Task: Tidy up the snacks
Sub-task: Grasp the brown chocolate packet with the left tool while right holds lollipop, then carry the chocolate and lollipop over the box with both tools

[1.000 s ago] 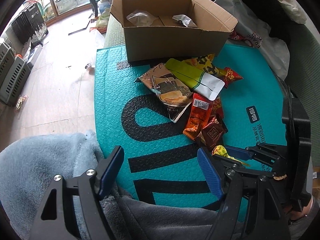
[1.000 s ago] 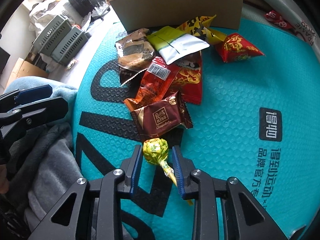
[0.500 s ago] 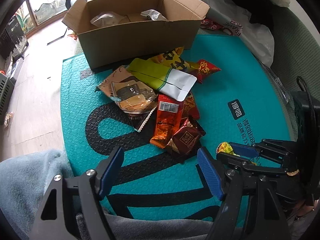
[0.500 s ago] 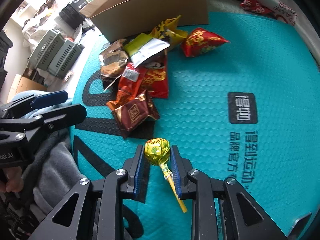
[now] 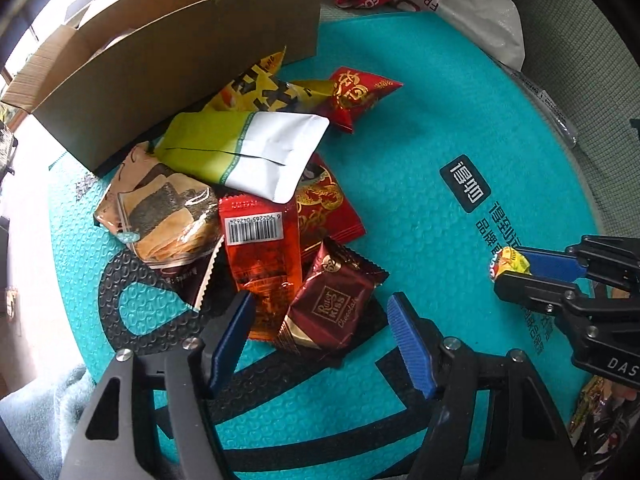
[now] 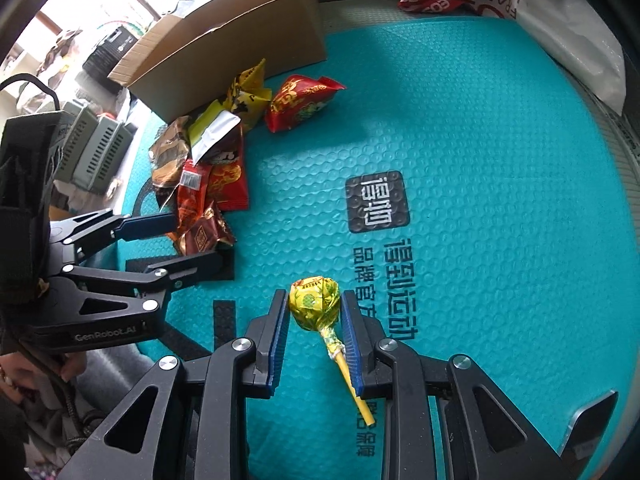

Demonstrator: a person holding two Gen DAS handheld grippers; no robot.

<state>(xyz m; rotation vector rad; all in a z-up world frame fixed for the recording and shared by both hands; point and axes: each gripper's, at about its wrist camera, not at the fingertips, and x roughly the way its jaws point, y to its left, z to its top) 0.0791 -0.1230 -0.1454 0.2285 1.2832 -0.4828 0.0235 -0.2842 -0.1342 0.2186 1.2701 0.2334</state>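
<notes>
My right gripper (image 6: 314,300) is shut on a yellow lollipop (image 6: 315,303), held above the teal mat (image 6: 480,160); its stick points down and back. It also shows in the left wrist view (image 5: 509,263). My left gripper (image 5: 320,312) is open, its fingers either side of a brown chocolate packet (image 5: 330,304) at the near end of a pile of snack packets (image 5: 248,184). A cardboard box (image 5: 180,52) stands behind the pile.
A red packet (image 5: 360,94) lies at the pile's far right. A white plastic bag (image 6: 560,20) lies at the mat's far right edge. A grey blanket (image 5: 36,412) lies at the near left. Grey crates (image 6: 92,148) stand on the floor to the left.
My left gripper has moved forward to the pile and now straddles the chocolate packet. My right gripper has carried the lollipop to the right, away from the pile.
</notes>
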